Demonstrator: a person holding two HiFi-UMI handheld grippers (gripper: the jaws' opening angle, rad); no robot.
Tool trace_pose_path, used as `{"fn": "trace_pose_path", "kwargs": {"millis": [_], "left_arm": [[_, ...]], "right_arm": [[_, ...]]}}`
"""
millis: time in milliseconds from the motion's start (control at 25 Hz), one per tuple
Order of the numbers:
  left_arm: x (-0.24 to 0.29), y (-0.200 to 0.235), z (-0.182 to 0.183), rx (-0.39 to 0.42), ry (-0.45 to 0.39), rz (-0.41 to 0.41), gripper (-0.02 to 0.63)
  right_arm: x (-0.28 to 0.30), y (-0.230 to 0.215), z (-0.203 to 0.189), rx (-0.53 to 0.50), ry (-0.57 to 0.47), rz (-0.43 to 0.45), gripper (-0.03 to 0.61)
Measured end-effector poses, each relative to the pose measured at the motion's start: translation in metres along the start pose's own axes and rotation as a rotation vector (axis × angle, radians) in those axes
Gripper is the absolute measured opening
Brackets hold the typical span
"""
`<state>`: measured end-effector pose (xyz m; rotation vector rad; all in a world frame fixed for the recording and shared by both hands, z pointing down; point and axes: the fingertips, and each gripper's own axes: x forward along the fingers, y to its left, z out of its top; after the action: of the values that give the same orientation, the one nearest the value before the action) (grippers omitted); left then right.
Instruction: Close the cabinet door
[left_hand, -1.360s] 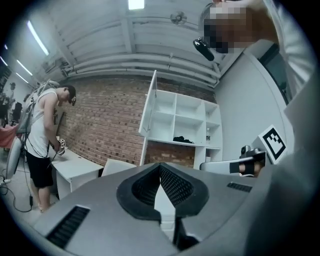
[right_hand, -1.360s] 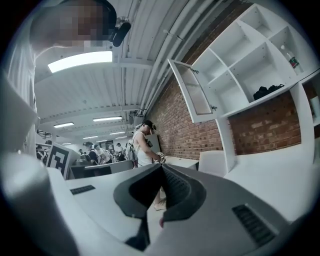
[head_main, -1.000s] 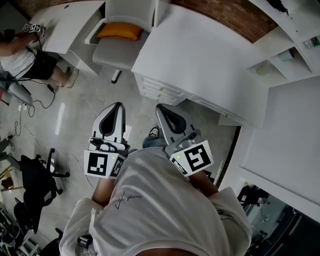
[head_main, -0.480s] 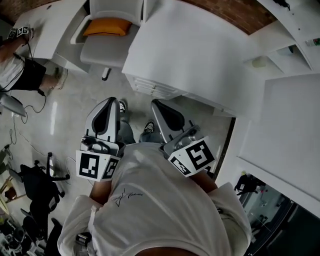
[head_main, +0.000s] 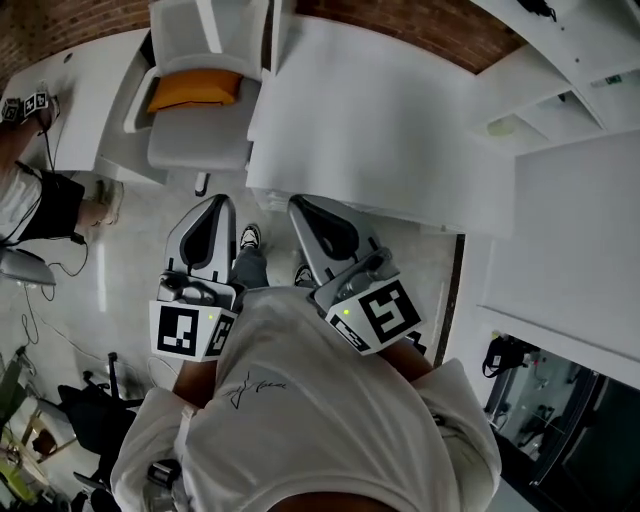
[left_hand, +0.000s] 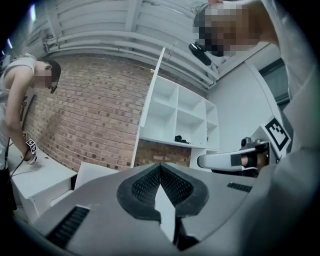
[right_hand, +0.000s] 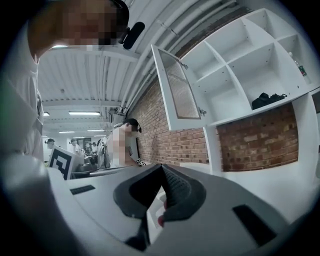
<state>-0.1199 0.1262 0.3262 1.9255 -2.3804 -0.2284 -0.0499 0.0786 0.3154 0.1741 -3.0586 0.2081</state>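
Task not begun: cabinet door (right_hand: 178, 92) is seen open, untouched; left gripper (left_hand: 160, 187), right gripper (right_hand: 160, 192) are held empty, jaws together.

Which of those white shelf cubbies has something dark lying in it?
The lower-row cubby, second across from the open door. A black object lies on its floor, and no other visible cubby holds anything dark.
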Motion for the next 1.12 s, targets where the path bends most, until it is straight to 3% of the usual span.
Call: {"fn": "trace_pose_path", "kwargs": {"millis": [400, 800, 1120], "left_arm": [[0.038, 0.060, 0.011, 0.002, 0.005, -0.147, 0.016], [0.067, 0.083, 0.030, 0.013, -0.031, -0.262, 0.017], [0.083, 0.083, 0.025, -0.013, -0.019, -0.357, 0.017]], "right_arm": [[0.069, -0.011, 0.036, -0.068, -0.053, -0.173, 0.025], [0.106, -0.011, 0.092, -0.178, -0.170, -0.372, 0.026], [0.127, -0.016, 0.122, -0.141, -0.258, -0.511, 0.055]]}}
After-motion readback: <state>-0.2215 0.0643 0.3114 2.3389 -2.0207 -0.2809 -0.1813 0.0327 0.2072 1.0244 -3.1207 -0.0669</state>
